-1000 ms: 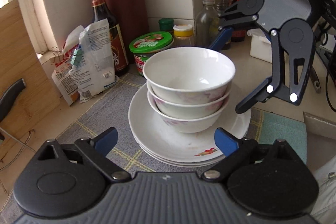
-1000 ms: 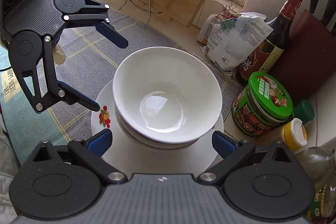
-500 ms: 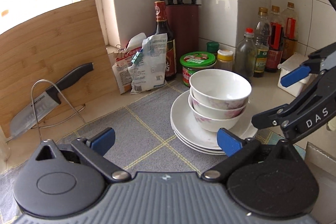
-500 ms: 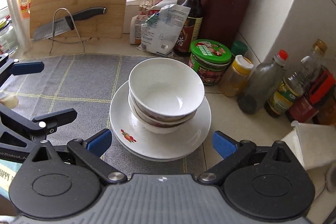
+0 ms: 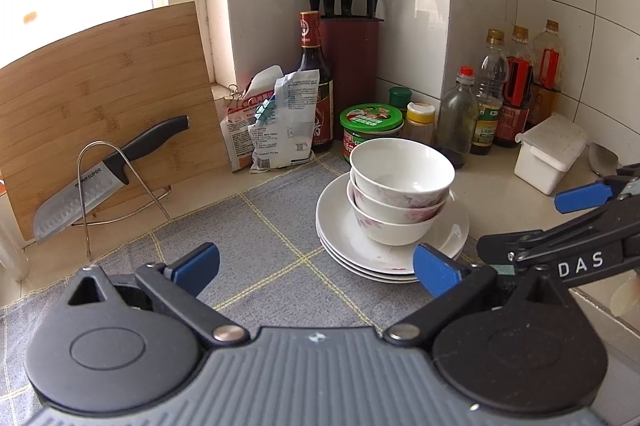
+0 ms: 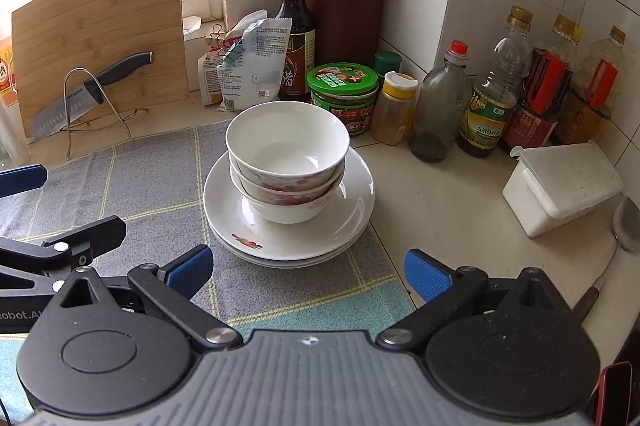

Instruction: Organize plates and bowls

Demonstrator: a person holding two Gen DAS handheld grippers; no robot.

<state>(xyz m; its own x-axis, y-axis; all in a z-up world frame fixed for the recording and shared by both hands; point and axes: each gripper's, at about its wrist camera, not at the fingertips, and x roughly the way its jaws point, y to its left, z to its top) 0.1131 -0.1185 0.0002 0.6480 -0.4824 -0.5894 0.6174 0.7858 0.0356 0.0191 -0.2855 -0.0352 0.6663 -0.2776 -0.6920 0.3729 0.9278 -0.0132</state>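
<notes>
Covering the lower left and middle of both views, the grey checked mat (image 6: pixel 152 186) carries at its right edge a stack of white plates (image 6: pixel 352 210), and nested on those plates sit three white bowls (image 6: pixel 287 146), rims up, in the centre of the right wrist view and right of centre in the left wrist view. Behind them, toward the upper frame, stand a bamboo cutting board (image 5: pixel 100 98), a knife block (image 6: pixel 346 10), a soy sauce bottle (image 6: pixel 294 26) and a green-lidded jar (image 6: pixel 343 78). Both tools hang back from the stack, level and aimed at it. The right gripper (image 6: pixel 306 270) faces the bowls almost straight on and looks the nearer; the left gripper (image 5: pixel 316 266) has them ahead and to its right. Each is spread wide with nothing between its blue pads. The task appears done, the dishes gathered into one pile.
</notes>
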